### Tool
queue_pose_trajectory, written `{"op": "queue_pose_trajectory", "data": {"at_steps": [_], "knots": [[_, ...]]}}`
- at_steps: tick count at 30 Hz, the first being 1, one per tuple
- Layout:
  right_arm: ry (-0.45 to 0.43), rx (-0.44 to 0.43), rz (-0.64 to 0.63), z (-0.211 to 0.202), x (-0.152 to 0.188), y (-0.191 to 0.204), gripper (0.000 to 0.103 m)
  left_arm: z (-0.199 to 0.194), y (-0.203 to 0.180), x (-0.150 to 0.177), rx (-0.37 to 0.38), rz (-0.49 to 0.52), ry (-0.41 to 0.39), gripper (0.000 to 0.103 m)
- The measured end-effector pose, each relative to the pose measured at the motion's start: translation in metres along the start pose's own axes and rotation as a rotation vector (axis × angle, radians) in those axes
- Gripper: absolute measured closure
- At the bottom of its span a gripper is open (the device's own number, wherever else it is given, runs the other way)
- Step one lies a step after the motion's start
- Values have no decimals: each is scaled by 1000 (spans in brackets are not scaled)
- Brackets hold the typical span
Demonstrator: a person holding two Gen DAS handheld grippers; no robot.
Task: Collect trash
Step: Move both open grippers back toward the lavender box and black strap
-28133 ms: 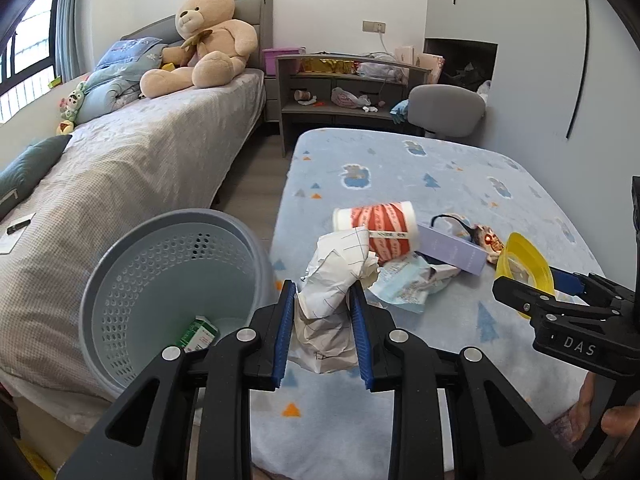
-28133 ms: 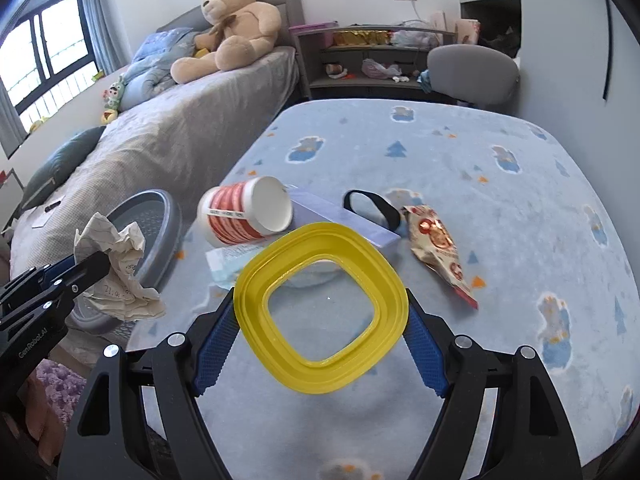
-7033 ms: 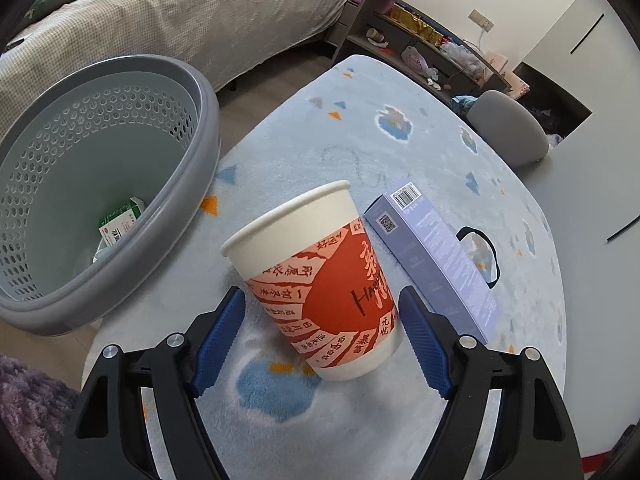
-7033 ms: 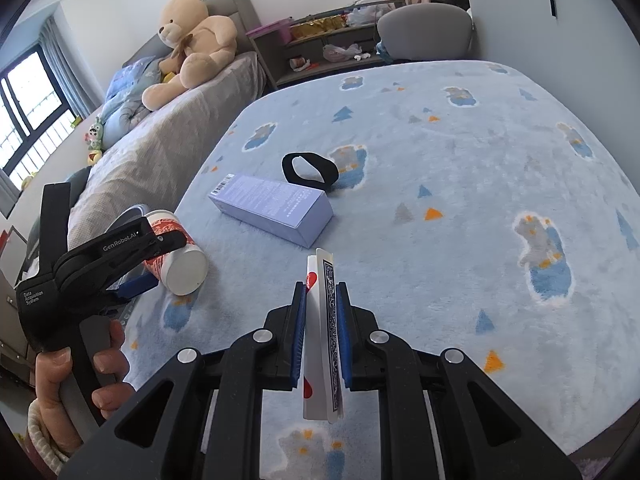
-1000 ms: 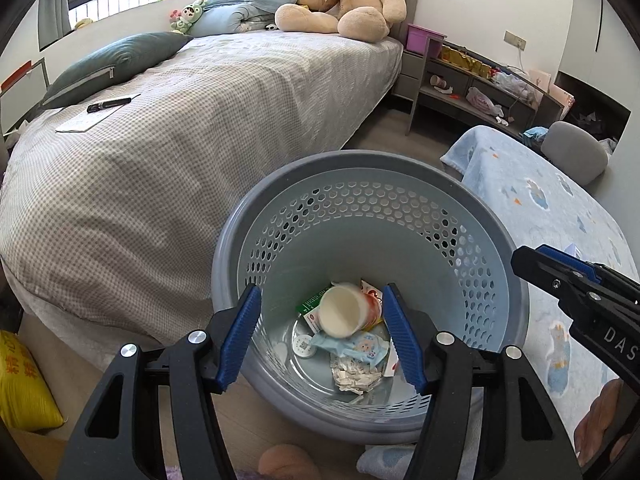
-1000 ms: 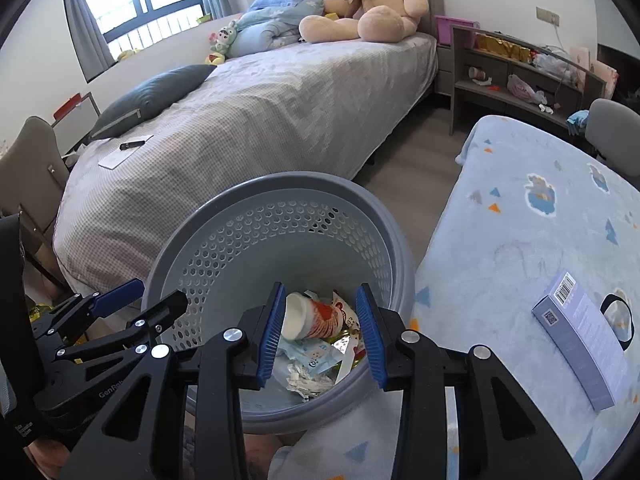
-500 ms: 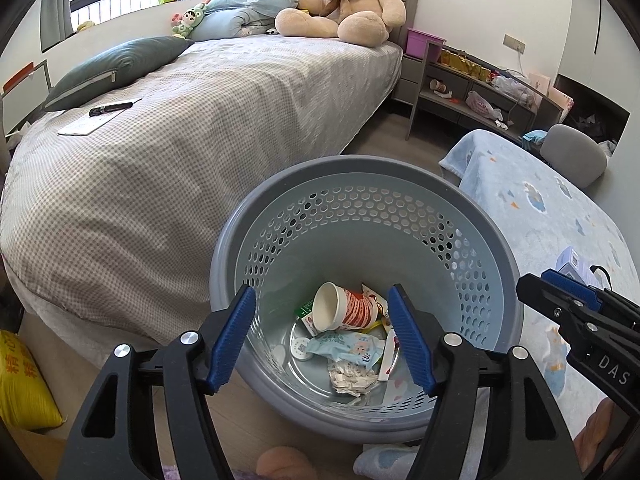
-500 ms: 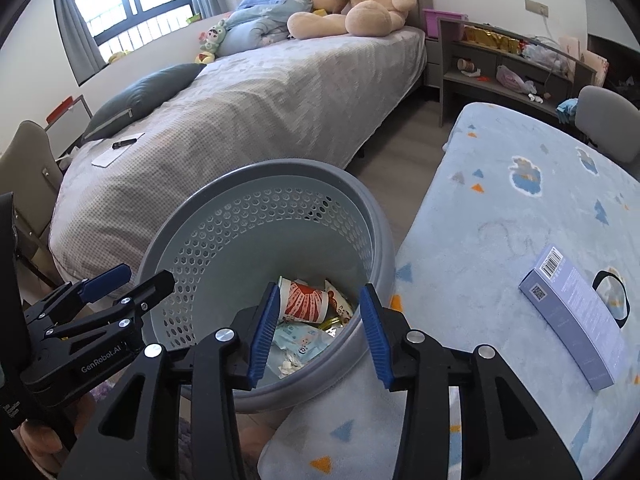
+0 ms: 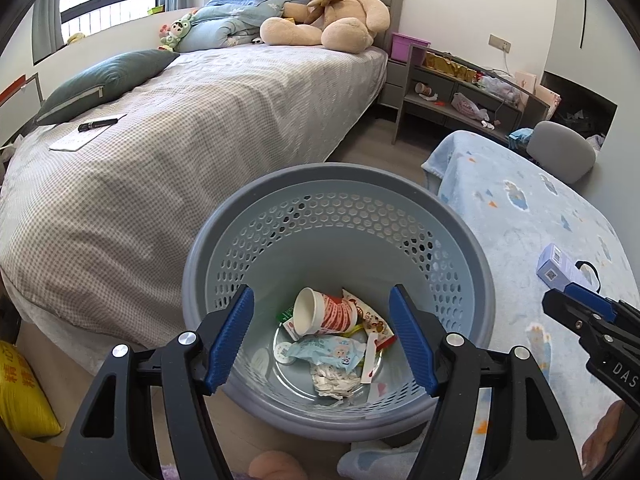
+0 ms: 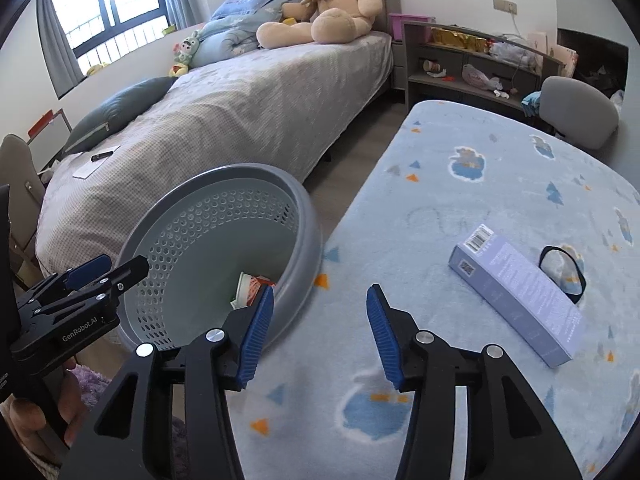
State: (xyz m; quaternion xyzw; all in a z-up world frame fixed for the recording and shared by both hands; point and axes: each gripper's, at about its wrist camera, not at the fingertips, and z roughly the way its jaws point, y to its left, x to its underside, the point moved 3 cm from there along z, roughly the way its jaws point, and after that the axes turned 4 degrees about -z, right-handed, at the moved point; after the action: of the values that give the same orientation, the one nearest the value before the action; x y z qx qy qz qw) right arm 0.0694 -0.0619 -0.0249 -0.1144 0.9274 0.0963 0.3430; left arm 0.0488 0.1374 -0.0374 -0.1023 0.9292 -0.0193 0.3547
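Observation:
A grey perforated trash basket (image 9: 472, 264) stands on the floor beside the table; it also shows in the right wrist view (image 10: 308, 232). In it lie a red-and-white paper cup (image 9: 324, 312), a snack wrapper (image 9: 372, 316), a blue wet-wipe pack (image 9: 328, 354) and crumpled paper (image 9: 334, 380). My left gripper (image 9: 320, 340) is open and empty above the basket. My right gripper (image 10: 318, 332) is open and empty over the table edge next to the basket. A lilac box (image 10: 516, 288) and a black band (image 10: 560, 268) lie on the table.
The table carries a light blue patterned blanket (image 10: 460, 200). A bed (image 9: 180, 120) with a teddy bear (image 9: 332, 12) runs along the left. A grey shelf (image 9: 460, 88) and a grey chair (image 9: 564, 152) stand behind the table. A yellow bag (image 9: 20, 392) lies on the floor.
Both grippers have opened wider and drawn back from the basket. The right gripper has swung right, from over the basket to the table edge. The cup has settled on its side.

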Motion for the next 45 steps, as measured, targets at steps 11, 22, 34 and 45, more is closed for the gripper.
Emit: {"op": "queue_pose_trajectory", "data": {"at_steps": [11, 22, 34, 45], "knots": [[-23, 152, 81, -44, 15, -94, 52, -6, -45, 7, 47, 58, 2, 34], [28, 281, 184, -43, 37, -196, 51, -12, -104, 25, 105, 151, 16, 34], [119, 250, 245, -10, 47, -251, 51, -9, -134, 37, 91, 201, 32, 34], [133, 189, 109, -8, 48, -215, 51, -4, -138, 36, 61, 185, 42, 34]]}}
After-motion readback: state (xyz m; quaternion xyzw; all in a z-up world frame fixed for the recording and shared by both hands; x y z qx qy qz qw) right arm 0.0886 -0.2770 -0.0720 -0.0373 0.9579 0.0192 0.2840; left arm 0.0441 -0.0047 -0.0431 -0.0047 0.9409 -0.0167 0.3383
